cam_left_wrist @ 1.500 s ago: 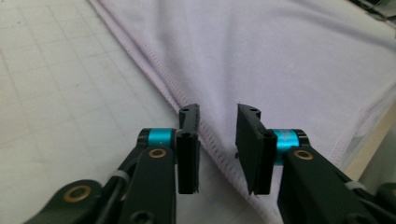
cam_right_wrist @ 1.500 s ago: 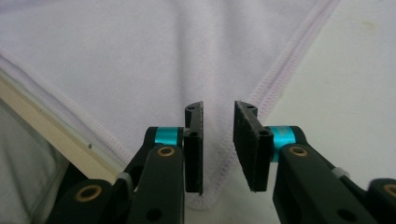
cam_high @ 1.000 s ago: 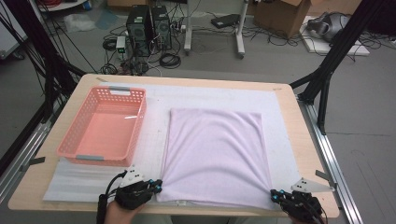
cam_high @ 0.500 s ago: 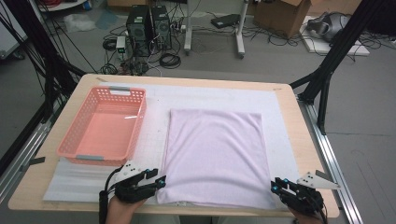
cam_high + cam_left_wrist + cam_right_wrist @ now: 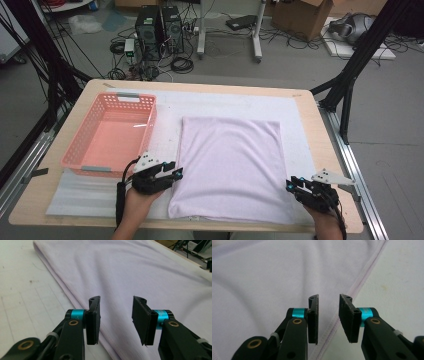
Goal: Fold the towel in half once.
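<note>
While the high view shows the basket [image 5: 111, 135] | left gripper [image 5: 115, 315] agape, closing, empty over cloth [image 5: 140, 272] | right gripper [image 5: 328, 317] parted, empty, astride the hem [image 5: 359, 282]

A wooden table [image 5: 320, 125] is standing on a grey floor [image 5: 395, 100], with a white foam mat [image 5: 235, 102] lying across its top. Black frame struts [image 5: 360, 55] are leaning in at 2 and 10 o'clock. At 12 o'clock, two black computer towers [image 5: 160, 30] are sitting among tangled cables [image 5: 182, 65]. A cardboard box [image 5: 300, 17] is resting at 1 o'clock, and white stand legs [image 5: 256, 30] are rising beside it.
</note>
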